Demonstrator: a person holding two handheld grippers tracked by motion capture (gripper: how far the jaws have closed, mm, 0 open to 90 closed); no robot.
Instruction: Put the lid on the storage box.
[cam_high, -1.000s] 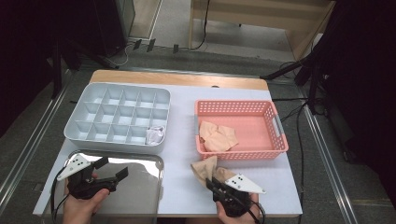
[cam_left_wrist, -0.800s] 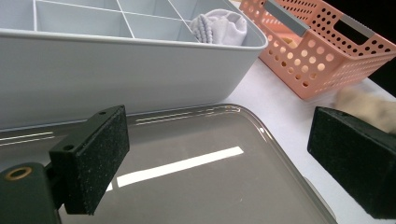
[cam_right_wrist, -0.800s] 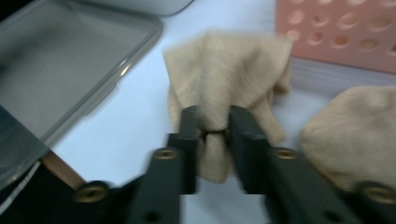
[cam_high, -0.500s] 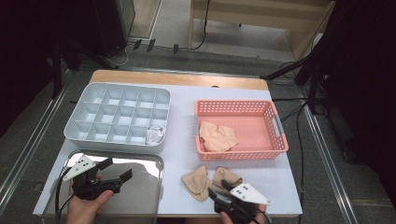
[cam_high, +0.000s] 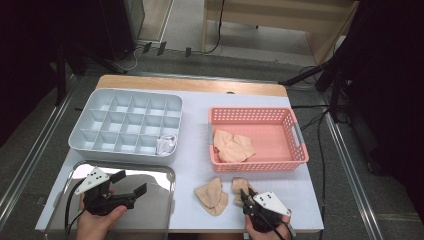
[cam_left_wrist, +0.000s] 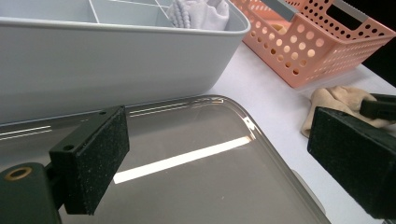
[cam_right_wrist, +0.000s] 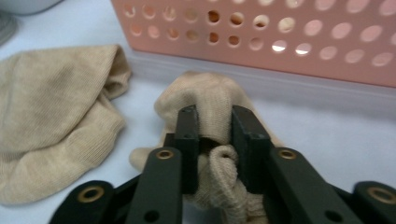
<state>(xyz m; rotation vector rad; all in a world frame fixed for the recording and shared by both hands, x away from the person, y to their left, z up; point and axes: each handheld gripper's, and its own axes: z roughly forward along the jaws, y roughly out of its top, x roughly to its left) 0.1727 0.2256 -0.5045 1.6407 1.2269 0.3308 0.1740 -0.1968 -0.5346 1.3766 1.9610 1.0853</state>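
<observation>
Two beige socks lie on the white table in front of the pink basket (cam_high: 257, 116). My right gripper (cam_high: 243, 194) has just been closing and now pinches the right sock (cam_high: 239, 183). In the right gripper view the jaws (cam_right_wrist: 215, 121) squeeze a fold of that sock (cam_right_wrist: 210, 91) between the pads. The left sock (cam_high: 212, 196) lies loose beside it (cam_right_wrist: 56, 116). My left gripper (cam_high: 131, 182) hovers open over the metal tray (cam_high: 155, 212), nothing between its pads (cam_left_wrist: 93, 158).
A grey compartment box (cam_high: 125, 125) stands at the back left, with a white sock (cam_high: 166, 144) in its near right cell. More beige socks (cam_high: 232, 146) lie in the pink basket. The table's front edge runs just under both hands.
One second ago my right gripper held a beige bundle. It opened, two socks lay on the table, and it sank and closed on the right one. The left gripper barely shifted.
</observation>
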